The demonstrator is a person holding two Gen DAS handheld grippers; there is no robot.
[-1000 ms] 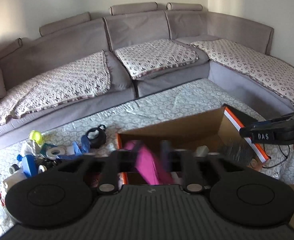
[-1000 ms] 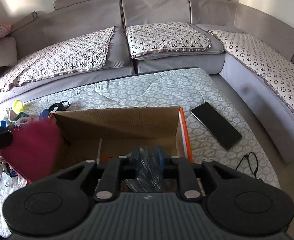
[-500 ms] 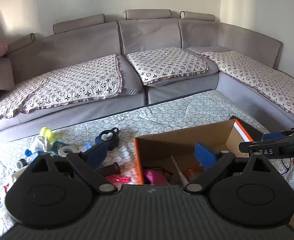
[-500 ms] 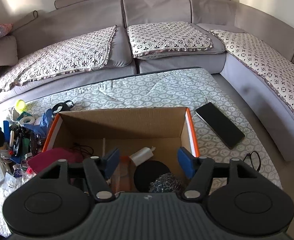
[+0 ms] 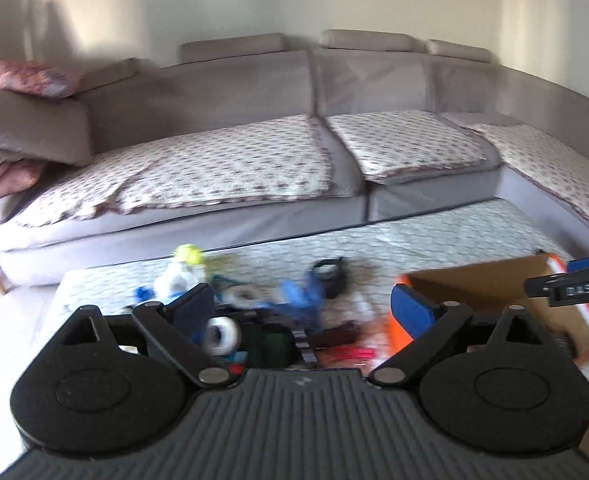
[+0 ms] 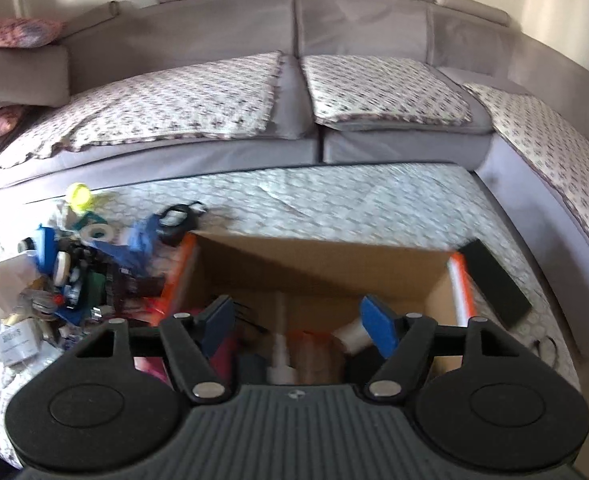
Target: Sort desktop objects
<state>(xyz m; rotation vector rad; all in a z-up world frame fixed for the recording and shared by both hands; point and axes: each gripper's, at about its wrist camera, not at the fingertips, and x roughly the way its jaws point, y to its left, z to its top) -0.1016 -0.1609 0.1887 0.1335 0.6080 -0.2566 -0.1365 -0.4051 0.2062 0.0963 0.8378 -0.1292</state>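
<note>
We are looking at the pile of small things (image 6: 74, 272) on the table: a roll of white tape (image 5: 223, 335), a blue cloth (image 6: 140, 240), a yellow ball (image 6: 79, 194) and more. The pile is lying on the quilted table cover (image 6: 334, 196), just left of the cardboard box (image 6: 318, 264). The box is sitting open, and some things are lying inside it, such as a white bottle (image 6: 280, 360).

Our left gripper (image 5: 300, 310) is hanging over the pile with its jaws wide apart and nothing between them. The tape roll is lying just in front of its left finger. Our right gripper (image 6: 300, 326) is pointing down into the box. Its jaws are opening, and nothing is being squeezed between them.

We are thinking the left hand is the nearer one to the pile, since the pile is lying straight ahead and below it. The right hand is sitting over the box, with the pile off to its left. Both pictures are blurry, so we are not naming the tiny things
</note>
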